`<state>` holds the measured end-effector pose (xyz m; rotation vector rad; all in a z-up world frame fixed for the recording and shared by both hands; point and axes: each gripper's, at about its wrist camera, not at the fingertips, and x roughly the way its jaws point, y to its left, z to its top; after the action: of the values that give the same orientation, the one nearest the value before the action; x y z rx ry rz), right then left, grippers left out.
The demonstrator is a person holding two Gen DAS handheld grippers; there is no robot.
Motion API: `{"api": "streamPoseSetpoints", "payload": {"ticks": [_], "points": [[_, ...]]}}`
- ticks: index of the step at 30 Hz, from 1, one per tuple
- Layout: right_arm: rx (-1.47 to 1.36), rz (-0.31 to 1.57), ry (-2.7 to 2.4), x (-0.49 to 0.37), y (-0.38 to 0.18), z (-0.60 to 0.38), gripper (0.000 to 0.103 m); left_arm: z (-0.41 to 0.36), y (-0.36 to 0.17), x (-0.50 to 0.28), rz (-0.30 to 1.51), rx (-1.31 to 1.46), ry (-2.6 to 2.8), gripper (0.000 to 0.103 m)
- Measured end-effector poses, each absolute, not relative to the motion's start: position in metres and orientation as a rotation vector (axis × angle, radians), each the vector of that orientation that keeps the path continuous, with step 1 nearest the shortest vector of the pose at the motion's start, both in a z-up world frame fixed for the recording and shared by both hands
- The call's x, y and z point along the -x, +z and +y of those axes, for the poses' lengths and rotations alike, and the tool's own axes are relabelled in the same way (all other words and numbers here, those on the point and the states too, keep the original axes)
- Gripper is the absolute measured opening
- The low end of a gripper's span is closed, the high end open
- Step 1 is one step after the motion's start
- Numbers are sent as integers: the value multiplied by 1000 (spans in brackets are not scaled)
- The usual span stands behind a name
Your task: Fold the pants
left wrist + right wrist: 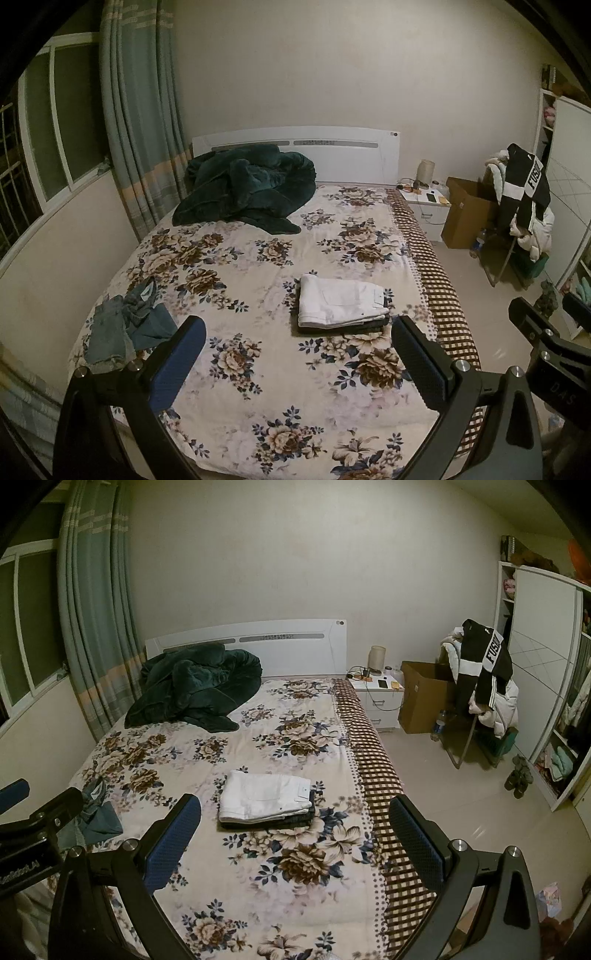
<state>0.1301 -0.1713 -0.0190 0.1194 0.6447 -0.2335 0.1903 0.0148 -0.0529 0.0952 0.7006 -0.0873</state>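
Both grippers, left gripper [299, 354] and right gripper [295, 834], gape wide, holding nothing. White folded pants [341, 302] already stacked mid-bed; crumpled blue-green denim pants [129, 325] at the left edge look unfolded yet.

Readable on the black jacket [524, 184] [487, 657] hung over the chair: white strip with black capitals "FUSIO", the end hidden by a fold. Faintly visible on the right gripper's [554, 354] body, seen from the left wrist: "DAS". On the left gripper's [33, 830] body, seen from the right wrist, a mirrored or blurred line of letters, not legible. No other text legible.
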Motion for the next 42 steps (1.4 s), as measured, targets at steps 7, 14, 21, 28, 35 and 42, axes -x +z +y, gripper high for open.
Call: {"api": "streamPoseSetpoints", "payload": {"ticks": [7,14,21,28,35,42], "points": [[-120,657,-224,-128,-23,-170,103,17,-51,-188,714,-81,-71,103],[-120,660,-221,-127,-24,-169,103,18,-51,-188,716,-80,-71,103],[-124,665,-217,-128,-25,-169,103,18,-51,-188,715,-79,-72,103],[-125,666,-213,-127,-29,-169,103,18,-50,-188,713,-82,-71,103],[-128,668,-210,-127,-30,-170,103,18,-50,-187,715,-84,-71,103],[-128,668,-212,-125,-31,-169,103,17,-50,-187,713,-82,-70,103]]}}
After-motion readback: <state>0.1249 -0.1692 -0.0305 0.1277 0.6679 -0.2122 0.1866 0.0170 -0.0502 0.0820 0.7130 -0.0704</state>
